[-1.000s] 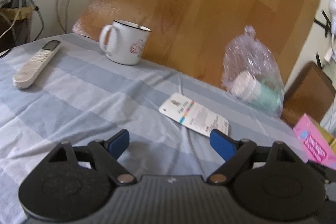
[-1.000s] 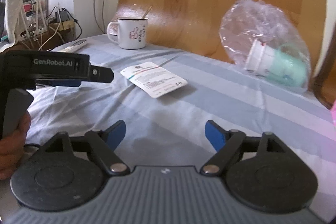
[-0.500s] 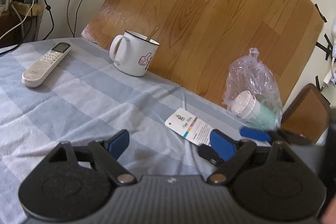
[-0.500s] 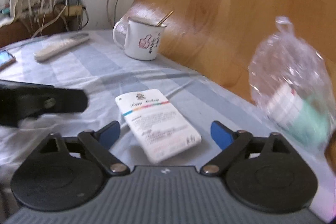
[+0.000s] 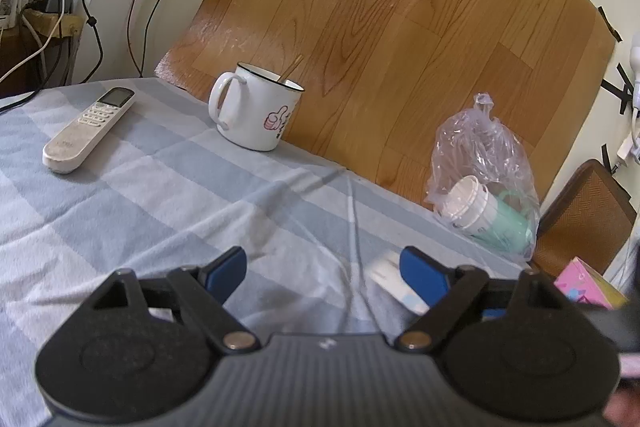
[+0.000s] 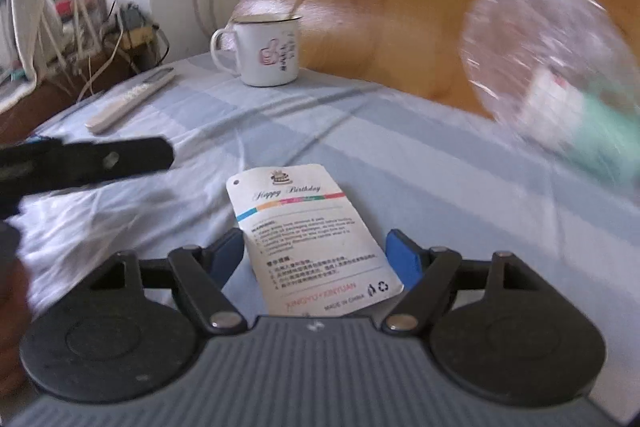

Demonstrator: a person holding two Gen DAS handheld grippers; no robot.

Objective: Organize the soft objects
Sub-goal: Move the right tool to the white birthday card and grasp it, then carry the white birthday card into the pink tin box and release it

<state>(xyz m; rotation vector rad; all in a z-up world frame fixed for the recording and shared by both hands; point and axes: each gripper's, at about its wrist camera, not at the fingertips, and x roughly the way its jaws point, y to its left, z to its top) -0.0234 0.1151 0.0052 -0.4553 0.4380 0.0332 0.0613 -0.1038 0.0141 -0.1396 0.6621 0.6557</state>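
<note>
Your left gripper (image 5: 324, 265) stands with fingers apart over bare striped cloth (image 5: 168, 195); its right pad hides most of the white packet (image 6: 308, 239), which a second ago lay in full view. The right-wrist view is blurred, smearing the crinkled plastic bag (image 6: 548, 67). Your right gripper (image 6: 316, 255) has just been closing, fingers apart, the flat glossy packet between them, untouched.
</note>
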